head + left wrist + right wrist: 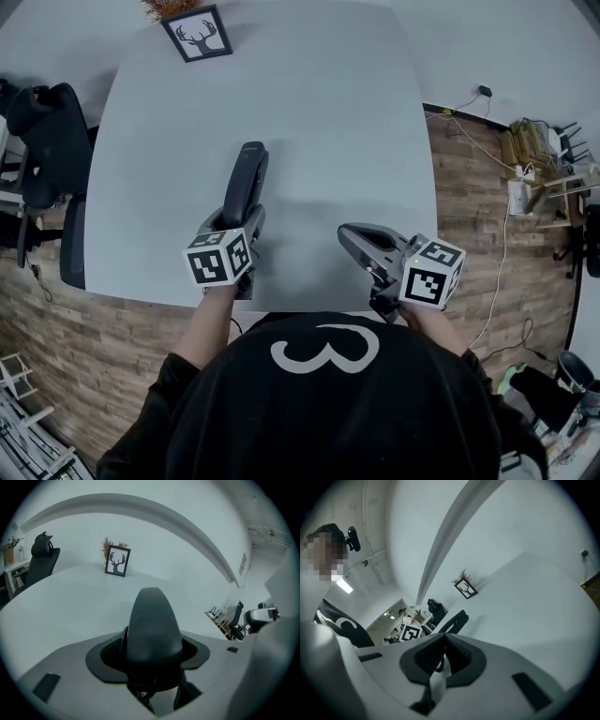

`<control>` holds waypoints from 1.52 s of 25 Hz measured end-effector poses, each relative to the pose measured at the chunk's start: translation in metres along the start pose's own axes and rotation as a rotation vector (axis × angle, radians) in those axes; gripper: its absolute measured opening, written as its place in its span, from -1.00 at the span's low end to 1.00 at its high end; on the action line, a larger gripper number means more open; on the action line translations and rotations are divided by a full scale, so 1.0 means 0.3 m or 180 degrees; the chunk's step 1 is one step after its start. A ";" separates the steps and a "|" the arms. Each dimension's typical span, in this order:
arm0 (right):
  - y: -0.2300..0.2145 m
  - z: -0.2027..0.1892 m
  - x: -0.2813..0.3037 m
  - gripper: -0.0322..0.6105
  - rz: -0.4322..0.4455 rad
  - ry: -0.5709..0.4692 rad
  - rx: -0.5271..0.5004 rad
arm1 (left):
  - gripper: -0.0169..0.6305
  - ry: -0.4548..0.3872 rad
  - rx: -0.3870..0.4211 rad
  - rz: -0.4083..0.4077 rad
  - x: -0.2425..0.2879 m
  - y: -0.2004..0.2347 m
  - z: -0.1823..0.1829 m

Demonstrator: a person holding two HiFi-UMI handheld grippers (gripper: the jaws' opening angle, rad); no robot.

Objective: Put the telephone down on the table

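Note:
A dark telephone handset (pixel 246 183) points away from me over the white table (pixel 319 103). My left gripper (pixel 239 221) is shut on its near end. In the left gripper view the handset (pixel 152 625) fills the gap between the jaws of the left gripper (pixel 152 654). Whether the handset touches the table top I cannot tell. My right gripper (pixel 350 234) hovers at the table's near edge, to the right, shut with nothing in it. In the right gripper view its jaws (pixel 443 651) meet, and the handset (pixel 454 621) shows beyond them.
A framed deer picture (pixel 197 36) stands at the table's far left corner with a dried plant behind it. A black office chair (pixel 52 141) is at the left. Cables and clutter (pixel 534 159) lie on the wooden floor to the right.

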State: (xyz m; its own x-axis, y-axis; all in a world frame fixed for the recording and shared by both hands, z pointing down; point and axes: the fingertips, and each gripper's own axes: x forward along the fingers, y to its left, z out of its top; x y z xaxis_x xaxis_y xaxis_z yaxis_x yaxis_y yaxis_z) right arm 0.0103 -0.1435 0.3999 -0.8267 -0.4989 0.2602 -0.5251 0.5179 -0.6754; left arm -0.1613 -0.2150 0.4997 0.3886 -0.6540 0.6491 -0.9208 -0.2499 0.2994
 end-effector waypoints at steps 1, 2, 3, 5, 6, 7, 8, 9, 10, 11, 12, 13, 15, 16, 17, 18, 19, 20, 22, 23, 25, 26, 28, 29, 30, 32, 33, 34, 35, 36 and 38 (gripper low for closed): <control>-0.007 0.000 0.000 -0.88 -0.0014 0.0007 0.0014 | -0.06 0.0013 -0.0011 0.0005 0.010 0.003 -0.002; -0.014 -0.001 -0.001 -0.88 -0.0028 0.0013 0.0029 | -0.06 0.0027 -0.0027 0.0008 0.020 0.007 -0.005; -0.020 -0.001 -0.001 -0.88 -0.0039 0.0017 0.0041 | -0.06 0.0039 -0.0043 0.0012 0.029 0.010 -0.007; -0.031 -0.002 0.000 -0.88 -0.0055 0.0025 0.0061 | -0.06 0.0051 -0.0048 0.0033 0.045 0.017 -0.011; -0.035 -0.003 0.001 -0.88 -0.0060 0.0031 0.0069 | -0.06 0.0051 -0.0033 0.0050 0.050 0.020 -0.013; -0.037 -0.004 0.002 -0.88 -0.0062 0.0037 0.0077 | -0.06 0.0050 -0.0016 0.0070 0.054 0.023 -0.015; -0.038 -0.005 0.002 -0.88 -0.0061 0.0042 0.0084 | -0.06 0.0052 -0.0002 0.0087 0.059 0.025 -0.018; -0.039 -0.006 0.001 -0.88 -0.0059 0.0045 0.0088 | -0.06 0.0058 0.0004 0.0101 0.065 0.027 -0.022; -0.040 -0.006 0.001 -0.88 -0.0057 0.0048 0.0091 | -0.06 0.0068 0.0006 0.0115 0.070 0.029 -0.027; -0.041 -0.007 0.001 -0.88 -0.0055 0.0050 0.0093 | -0.06 0.0080 0.0008 0.0129 0.076 0.031 -0.032; -0.043 -0.009 0.001 -0.88 -0.0054 0.0054 0.0094 | -0.06 0.0093 0.0012 0.0143 0.082 0.034 -0.036; -0.046 -0.010 0.001 -0.88 -0.0054 0.0059 0.0094 | -0.06 0.0105 0.0015 0.0155 0.088 0.036 -0.040; -0.051 -0.015 0.000 -0.88 -0.0059 0.0071 0.0102 | -0.06 0.0126 0.0027 0.0179 0.097 0.040 -0.047; -0.054 -0.018 -0.001 -0.88 -0.0064 0.0075 0.0110 | -0.06 0.0133 0.0039 0.0192 0.100 0.042 -0.049; -0.057 -0.020 -0.002 -0.88 -0.0070 0.0076 0.0119 | -0.06 0.0136 0.0055 0.0205 0.102 0.044 -0.051; -0.060 -0.022 -0.002 -0.88 -0.0076 0.0074 0.0129 | -0.06 0.0135 0.0078 0.0221 0.104 0.046 -0.053; -0.064 -0.025 -0.003 -0.88 -0.0081 0.0069 0.0138 | -0.06 0.0134 0.0110 0.0242 0.106 0.049 -0.055; -0.067 -0.026 -0.004 -0.88 -0.0085 0.0063 0.0145 | -0.06 0.0136 0.0152 0.0268 0.108 0.051 -0.058; -0.072 -0.029 -0.006 -0.88 -0.0092 0.0053 0.0158 | -0.06 0.0147 0.0243 0.0325 0.112 0.054 -0.068; -0.073 -0.029 -0.007 -0.88 -0.0092 0.0049 0.0164 | -0.06 0.0155 0.0285 0.0352 0.113 0.055 -0.072; -0.074 -0.027 -0.007 -0.88 -0.0087 0.0042 0.0171 | -0.06 0.0170 0.0355 0.0402 0.115 0.056 -0.078; -0.075 -0.027 -0.007 -0.88 -0.0083 0.0040 0.0173 | -0.06 0.0175 0.0383 0.0425 0.115 0.058 -0.080; -0.074 -0.031 -0.005 -0.88 -0.0073 0.0039 0.0180 | -0.06 0.0187 0.0427 0.0464 0.116 0.061 -0.087; -0.073 -0.033 -0.004 -0.88 -0.0066 0.0039 0.0186 | -0.06 0.0196 0.0449 0.0483 0.116 0.063 -0.091; -0.073 -0.035 -0.002 -0.88 -0.0060 0.0038 0.0194 | -0.05 0.0210 0.0477 0.0504 0.117 0.065 -0.095; -0.071 -0.038 -0.001 -0.88 -0.0051 0.0038 0.0208 | -0.05 0.0252 0.0551 0.0551 0.119 0.070 -0.103; -0.072 -0.039 -0.002 -0.88 -0.0050 0.0039 0.0212 | -0.05 0.0269 0.0586 0.0570 0.121 0.071 -0.107; -0.073 -0.040 -0.002 -0.88 -0.0050 0.0040 0.0215 | -0.05 0.0276 0.0611 0.0583 0.124 0.072 -0.109; -0.074 -0.041 -0.004 -0.88 -0.0050 0.0038 0.0218 | -0.05 0.0275 0.0626 0.0593 0.126 0.072 -0.109; -0.075 -0.040 -0.006 -0.88 -0.0048 0.0033 0.0219 | -0.05 0.0272 0.0633 0.0599 0.128 0.072 -0.108; -0.075 -0.036 -0.016 -0.88 -0.0045 0.0018 0.0217 | -0.05 0.0267 0.0637 0.0602 0.130 0.067 -0.104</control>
State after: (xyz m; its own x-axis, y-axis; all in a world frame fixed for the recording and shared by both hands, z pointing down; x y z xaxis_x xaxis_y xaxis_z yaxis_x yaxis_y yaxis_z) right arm 0.0240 -0.1452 0.4214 -0.8206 -0.5017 0.2737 -0.5218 0.4622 -0.7170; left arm -0.1636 -0.2233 0.5531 0.2030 -0.6432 0.7383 -0.9623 -0.2706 0.0288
